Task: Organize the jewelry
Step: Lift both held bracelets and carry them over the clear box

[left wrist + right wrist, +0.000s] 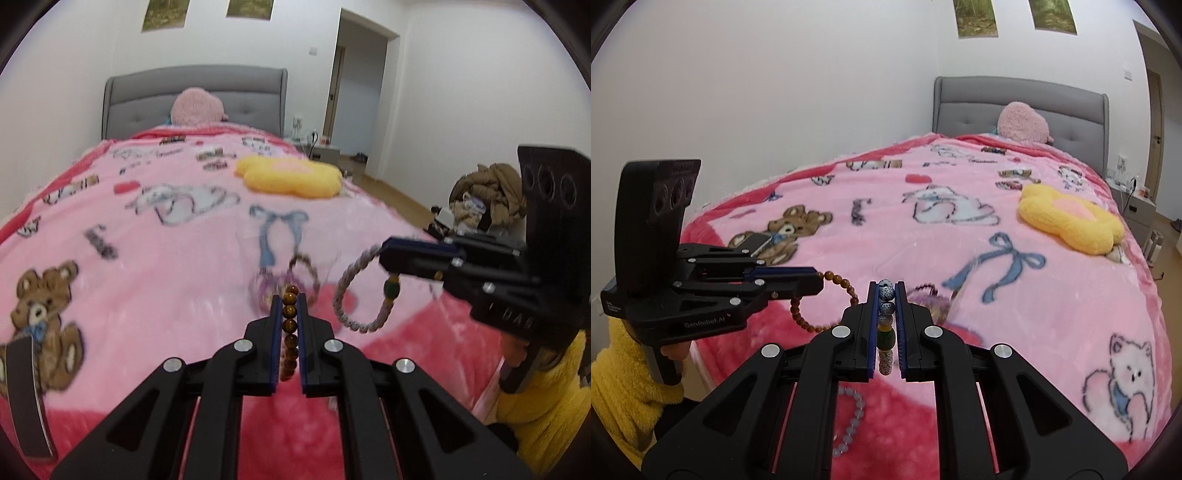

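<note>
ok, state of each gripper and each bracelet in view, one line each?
left gripper: shut on brown bead bracelet
right gripper: shut on speckled bead bracelet
brown bead bracelet: held, loop hanging above the blanket
speckled bead bracelet: held, loop hanging
pale bead bracelet: loose on blanket
purple bracelet: lying on blanket, blurred

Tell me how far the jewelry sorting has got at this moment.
Mid-job, with nothing visibly put away. In hand: the left gripper is shut on a brown bead bracelet, and the right gripper is shut on a speckled white bracelet with a green bead, both lifted above the pink blanket. Left: a purple bracelet and a pale grey bead bracelet lie on the blanket. No organizer is in view.
</note>
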`<state>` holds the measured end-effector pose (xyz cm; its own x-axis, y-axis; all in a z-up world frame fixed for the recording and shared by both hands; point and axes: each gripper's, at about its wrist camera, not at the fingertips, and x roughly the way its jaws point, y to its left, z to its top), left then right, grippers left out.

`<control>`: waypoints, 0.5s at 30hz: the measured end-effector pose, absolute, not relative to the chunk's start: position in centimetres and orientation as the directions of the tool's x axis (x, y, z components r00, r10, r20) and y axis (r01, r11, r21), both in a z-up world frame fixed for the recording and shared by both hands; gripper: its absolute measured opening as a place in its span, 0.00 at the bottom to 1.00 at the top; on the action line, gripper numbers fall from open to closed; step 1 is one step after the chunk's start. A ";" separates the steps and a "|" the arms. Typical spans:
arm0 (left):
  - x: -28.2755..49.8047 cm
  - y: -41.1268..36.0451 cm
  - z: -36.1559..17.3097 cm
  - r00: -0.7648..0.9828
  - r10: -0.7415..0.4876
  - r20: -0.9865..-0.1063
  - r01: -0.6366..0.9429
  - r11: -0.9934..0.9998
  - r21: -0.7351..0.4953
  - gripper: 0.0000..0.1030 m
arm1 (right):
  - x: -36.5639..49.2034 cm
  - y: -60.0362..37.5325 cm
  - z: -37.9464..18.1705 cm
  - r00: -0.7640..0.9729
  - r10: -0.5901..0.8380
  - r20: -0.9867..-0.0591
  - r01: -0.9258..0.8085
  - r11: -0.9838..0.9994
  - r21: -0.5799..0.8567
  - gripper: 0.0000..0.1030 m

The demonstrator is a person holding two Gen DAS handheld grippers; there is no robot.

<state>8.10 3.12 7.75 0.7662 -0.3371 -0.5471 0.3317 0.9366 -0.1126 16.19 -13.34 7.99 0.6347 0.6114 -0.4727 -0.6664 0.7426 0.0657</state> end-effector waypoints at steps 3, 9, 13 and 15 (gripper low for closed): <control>8.9 3.1 8.9 0.780 -0.340 -0.525 0.333 0.936 -0.112 0.07 | 16.6 -13.1 8.7 0.654 0.597 -0.464 -0.657 0.752 0.041 0.08; 10.9 2.9 10.4 0.802 -0.344 -0.488 0.320 0.938 -0.134 0.07 | 18.1 -12.9 10.2 0.684 0.574 -0.450 -0.630 0.776 0.031 0.08; 13.1 2.7 10.8 0.803 -0.345 -0.486 0.304 0.939 -0.163 0.07 | 19.6 -12.7 11.0 0.702 0.561 -0.438 -0.611 0.791 0.033 0.08; 14.4 2.8 10.7 0.801 -0.349 -0.486 0.293 0.937 -0.190 0.07 | 20.6 -12.4 11.1 0.709 0.551 -0.439 -0.599 0.800 0.036 0.08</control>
